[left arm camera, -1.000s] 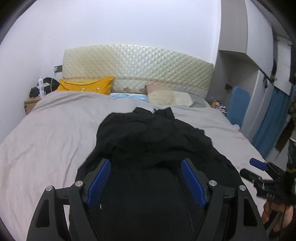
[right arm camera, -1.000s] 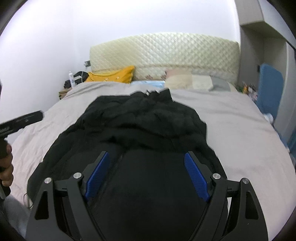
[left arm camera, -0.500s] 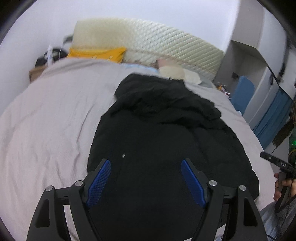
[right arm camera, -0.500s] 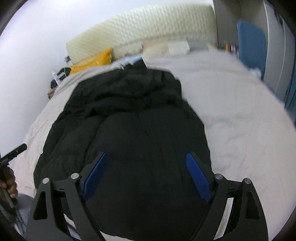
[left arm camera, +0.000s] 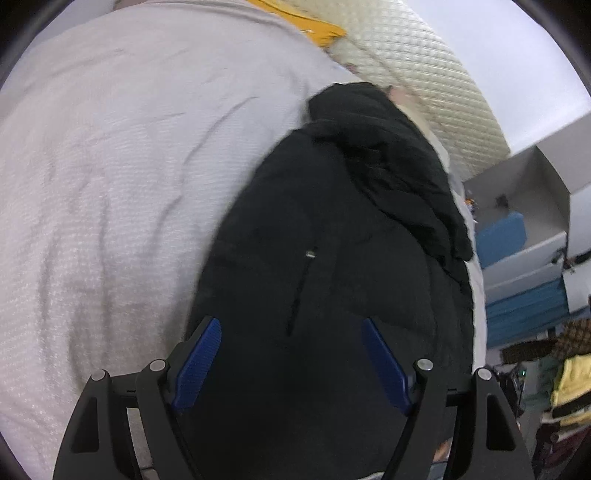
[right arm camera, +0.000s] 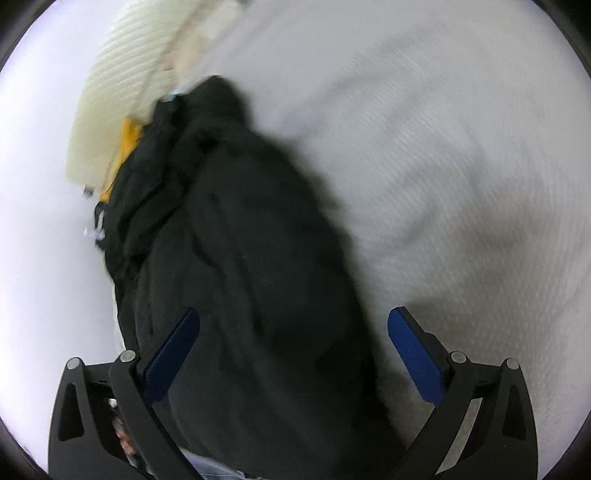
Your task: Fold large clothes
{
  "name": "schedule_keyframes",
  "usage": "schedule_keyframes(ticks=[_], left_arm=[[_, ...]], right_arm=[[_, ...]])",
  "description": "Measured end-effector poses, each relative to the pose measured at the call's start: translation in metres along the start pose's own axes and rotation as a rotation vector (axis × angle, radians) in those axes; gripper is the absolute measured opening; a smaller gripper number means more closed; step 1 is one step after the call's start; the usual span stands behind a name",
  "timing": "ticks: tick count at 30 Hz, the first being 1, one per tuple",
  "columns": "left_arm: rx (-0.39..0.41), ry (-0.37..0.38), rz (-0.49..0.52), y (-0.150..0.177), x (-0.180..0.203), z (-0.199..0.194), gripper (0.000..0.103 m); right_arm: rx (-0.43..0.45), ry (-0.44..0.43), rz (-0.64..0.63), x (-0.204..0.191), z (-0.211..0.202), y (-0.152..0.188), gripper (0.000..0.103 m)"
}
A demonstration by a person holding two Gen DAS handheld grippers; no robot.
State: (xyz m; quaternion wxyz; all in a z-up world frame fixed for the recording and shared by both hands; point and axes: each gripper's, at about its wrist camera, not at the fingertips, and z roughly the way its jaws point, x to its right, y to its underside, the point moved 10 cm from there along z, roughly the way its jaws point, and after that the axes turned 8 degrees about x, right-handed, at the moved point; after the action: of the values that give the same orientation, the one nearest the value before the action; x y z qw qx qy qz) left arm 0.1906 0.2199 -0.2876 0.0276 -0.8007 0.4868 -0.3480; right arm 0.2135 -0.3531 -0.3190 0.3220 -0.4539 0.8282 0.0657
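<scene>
— Two claws, both gaping, nothing in them: left gripper [left arm camera: 291, 360] hangs over the black jacket [left arm camera: 332, 258], and right gripper [right arm camera: 293, 354] has just spread wider, straddling the jacket's right border.

— Where's the jacket?

— Flat along the grey bedspread [left arm camera: 110, 184], collar end bunched toward the quilted headboard [left arm camera: 424, 81].

— How will it handle?

— Soft, padded, probably bulky rather than heavy; likely slumps if pinched thinly. I'd take the hem corners nearest us.

— Room?

— Left of the jacket, wide bare bedspread; right of it, the same [right arm camera: 443, 166]. Yellow pillow [left arm camera: 317, 31] sits well apart, by the headboard.
</scene>
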Motion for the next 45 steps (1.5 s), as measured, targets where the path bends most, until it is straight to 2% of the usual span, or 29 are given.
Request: schedule_keyframes(ticks=[2, 4, 8, 11, 15, 19, 22, 25, 27, 28, 29, 30, 32, 34, 35, 36, 37, 38, 39, 40, 41, 43, 45], left_arm=[[-0.018, -0.027, -0.046, 0.001, -0.014, 0.005, 0.078], [-0.033, -0.081, -0.100, 0.002, -0.033, 0.008, 0.078], [-0.036, -0.081, -0.185, 0.002, -0.051, 0.006, 0.078], [-0.051, -0.069, -0.216, 0.005, -0.056, 0.007, 0.080], [-0.117, -0.072, -0.222, 0.016, -0.062, 0.017, 0.082], [-0.214, -0.006, -0.223, 0.032, -0.050, 0.031, 0.082], [-0.236, 0.027, -0.206, 0.037, -0.045, 0.033, 0.082], [-0.244, 0.050, -0.206, 0.041, -0.043, 0.035, 0.082], [-0.258, 0.098, -0.205, 0.043, -0.037, 0.033, 0.082], [-0.263, 0.135, -0.191, 0.045, -0.028, 0.033, 0.081], [-0.268, 0.158, -0.172, 0.046, -0.021, 0.032, 0.078], [-0.276, 0.180, -0.146, 0.048, -0.015, 0.030, 0.070], [-0.278, 0.242, -0.111, 0.049, 0.000, 0.025, 0.067], [-0.279, 0.265, -0.076, 0.051, 0.009, 0.021, 0.056], [-0.278, 0.269, -0.058, 0.053, 0.012, 0.019, 0.053], [-0.276, 0.272, -0.050, 0.054, 0.014, 0.017, 0.046], [-0.273, 0.275, -0.047, 0.054, 0.015, 0.015, 0.037], [-0.267, 0.284, -0.043, 0.054, 0.016, 0.012, 0.033], [-0.261, 0.298, -0.038, 0.054, 0.018, 0.008, 0.025], [-0.256, 0.310, -0.035, 0.053, 0.019, 0.005, 0.019], [-0.247, 0.323, -0.035, 0.054, 0.021, 0.002, 0.017], [-0.223, 0.332, -0.017, 0.051, 0.021, -0.006, 0.012], [-0.187, 0.349, -0.013, 0.046, 0.030, -0.011, 0.010]], right_arm=[[-0.040, 0.023, 0.042, 0.010, 0.009, 0.005, 0.102], [-0.108, -0.012, 0.062, 0.005, 0.021, 0.016, 0.102], [-0.170, -0.077, -0.013, -0.023, 0.030, 0.033, 0.103], [-0.201, -0.182, -0.036, -0.045, 0.031, 0.038, 0.103], [-0.194, -0.369, -0.083, -0.083, 0.015, 0.043, 0.103], [-0.193, -0.474, -0.140, -0.108, 0.003, 0.046, 0.103], [-0.203, -0.439, -0.150, -0.104, 0.008, 0.048, 0.103], [-0.251, -0.297, -0.108, -0.077, 0.030, 0.053, 0.102], [-0.276, -0.204, -0.079, -0.058, 0.043, 0.055, 0.096], [-0.278, -0.185, -0.073, -0.052, 0.044, 0.055, 0.082], [-0.279, -0.161, -0.067, -0.046, 0.048, 0.054, 0.074], [-0.280, -0.153, -0.063, -0.044, 0.048, 0.054, 0.072], [-0.281, -0.174, -0.086, -0.052, 0.046, 0.055, 0.069], [-0.268, -0.205, -0.132, -0.063, 0.040, 0.056, 0.066], [-0.260, -0.221, -0.157, -0.071, 0.038, 0.057, 0.061], [-0.250, -0.220, -0.184, -0.076, 0.037, 0.059, 0.057], [-0.240, -0.212, -0.204, -0.080, 0.038, 0.059, 0.047], [-0.222, -0.196, -0.234, -0.084, 0.035, 0.060, 0.039], [-0.205, -0.190, -0.252, -0.088, 0.031, 0.060, 0.037], [-0.185, -0.189, -0.269, -0.092, 0.029, 0.062, 0.029], [-0.165, -0.191, -0.286, -0.096, 0.025, 0.062, 0.021], [-0.133, -0.201, -0.325, -0.106, 0.018, 0.061, 0.013], [-0.084, -0.210, -0.341, -0.107, 0.007, 0.057, 0.011]])
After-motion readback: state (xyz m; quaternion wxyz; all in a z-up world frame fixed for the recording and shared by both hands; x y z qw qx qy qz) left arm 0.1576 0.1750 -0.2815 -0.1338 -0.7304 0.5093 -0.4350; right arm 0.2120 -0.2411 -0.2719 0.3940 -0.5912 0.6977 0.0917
